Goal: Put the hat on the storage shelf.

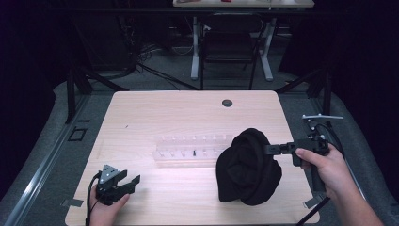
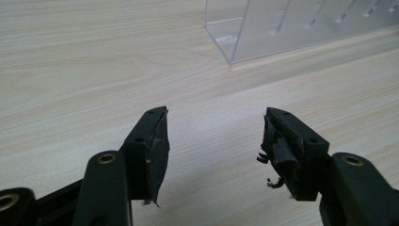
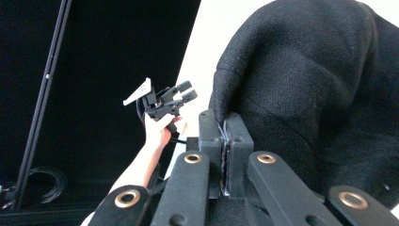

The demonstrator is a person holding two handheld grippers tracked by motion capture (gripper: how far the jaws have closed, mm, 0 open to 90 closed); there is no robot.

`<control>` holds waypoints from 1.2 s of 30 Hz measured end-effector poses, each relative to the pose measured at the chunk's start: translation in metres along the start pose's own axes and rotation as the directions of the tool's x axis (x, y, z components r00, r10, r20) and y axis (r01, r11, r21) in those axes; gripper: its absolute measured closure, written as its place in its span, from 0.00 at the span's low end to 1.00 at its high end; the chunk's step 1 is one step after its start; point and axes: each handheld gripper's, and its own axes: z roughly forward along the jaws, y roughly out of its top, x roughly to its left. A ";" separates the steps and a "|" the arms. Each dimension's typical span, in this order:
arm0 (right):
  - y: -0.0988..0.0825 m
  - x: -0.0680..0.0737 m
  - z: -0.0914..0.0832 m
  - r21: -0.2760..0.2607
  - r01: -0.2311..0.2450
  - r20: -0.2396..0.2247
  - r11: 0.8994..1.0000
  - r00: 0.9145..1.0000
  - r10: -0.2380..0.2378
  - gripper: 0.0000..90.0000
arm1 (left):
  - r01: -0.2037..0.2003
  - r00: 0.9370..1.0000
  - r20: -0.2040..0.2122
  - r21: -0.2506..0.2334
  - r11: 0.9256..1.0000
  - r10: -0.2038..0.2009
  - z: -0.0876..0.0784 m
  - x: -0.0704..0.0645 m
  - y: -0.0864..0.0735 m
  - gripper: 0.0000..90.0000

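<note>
A black fabric garment [image 1: 247, 172], bunched into a rounded heap, hangs over the right part of the wooden table [image 1: 179, 113]. My right gripper [image 1: 269, 149] comes in level from the right and is shut on the garment's upper edge. In the right gripper view the jaws [image 3: 225, 120] press together on a thin fold of the black fabric [image 3: 310, 70]. My left gripper [image 1: 133, 181] rests low at the table's front left corner, open with nothing in it. The left gripper view shows its jaws [image 2: 216, 113] wide apart over bare wood.
A clear acrylic rack [image 1: 188, 150] with several slots lies across the middle of the table, its corner [image 2: 244, 33] ahead of the left gripper. A round cable hole [image 1: 227, 102] sits near the far edge. A chair [image 1: 230, 42] and dark stands are beyond the table.
</note>
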 end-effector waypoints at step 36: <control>0.027 0.054 -0.024 -0.127 0.075 0.030 0.989 0.997 -0.072 0.98 | 0.002 1.000 0.002 -0.005 1.000 -0.002 0.000 0.000 0.000 0.46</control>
